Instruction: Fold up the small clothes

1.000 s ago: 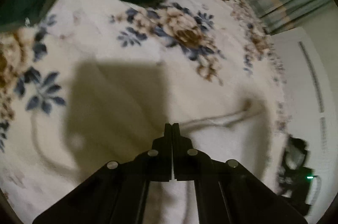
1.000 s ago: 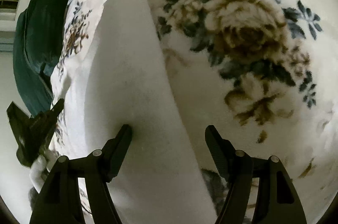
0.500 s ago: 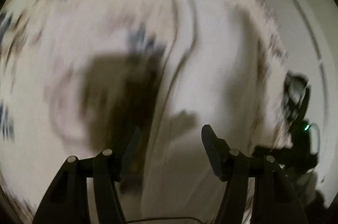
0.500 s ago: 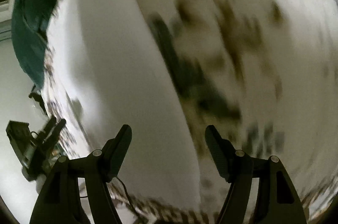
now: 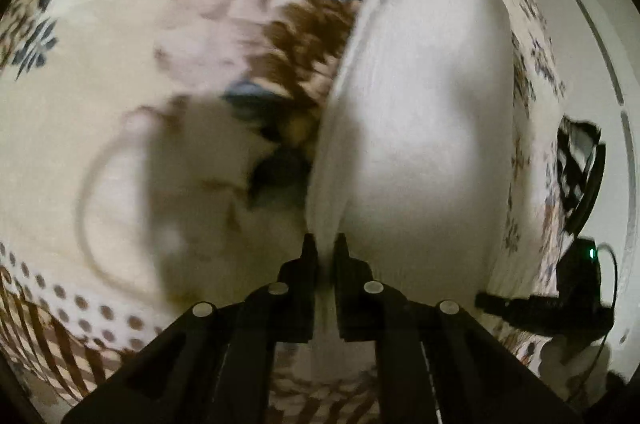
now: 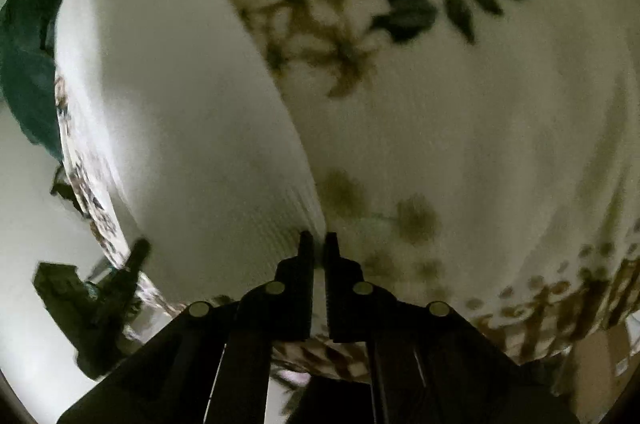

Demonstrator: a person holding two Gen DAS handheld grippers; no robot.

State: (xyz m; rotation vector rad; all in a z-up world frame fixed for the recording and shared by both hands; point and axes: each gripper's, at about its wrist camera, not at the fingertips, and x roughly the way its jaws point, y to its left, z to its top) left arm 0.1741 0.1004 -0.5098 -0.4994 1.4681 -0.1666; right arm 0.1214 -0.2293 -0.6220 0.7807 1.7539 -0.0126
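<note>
A white garment (image 5: pixel 424 128) lies folded lengthwise on a floral bedspread (image 5: pixel 160 36). My left gripper (image 5: pixel 324 244) is shut on the garment's near left edge. In the right wrist view the same white garment (image 6: pixel 176 112) runs up the left half of the frame, and my right gripper (image 6: pixel 318 242) is shut on its near right corner. The other gripper shows at the edge of each view, at the right in the left wrist view (image 5: pixel 576 288) and at the lower left in the right wrist view (image 6: pixel 92 292).
The bedspread (image 6: pixel 460 128) has brown and blue flowers and a patterned border (image 5: pixel 60 324) near the bed's edge. A dark green cloth (image 6: pixel 24 64) lies at the far left. A pale wall (image 5: pixel 600 44) stands beyond the bed.
Both grippers were open half a second ago and have closed on the garment's near edge. Both cameras have moved toward the bed's near border.
</note>
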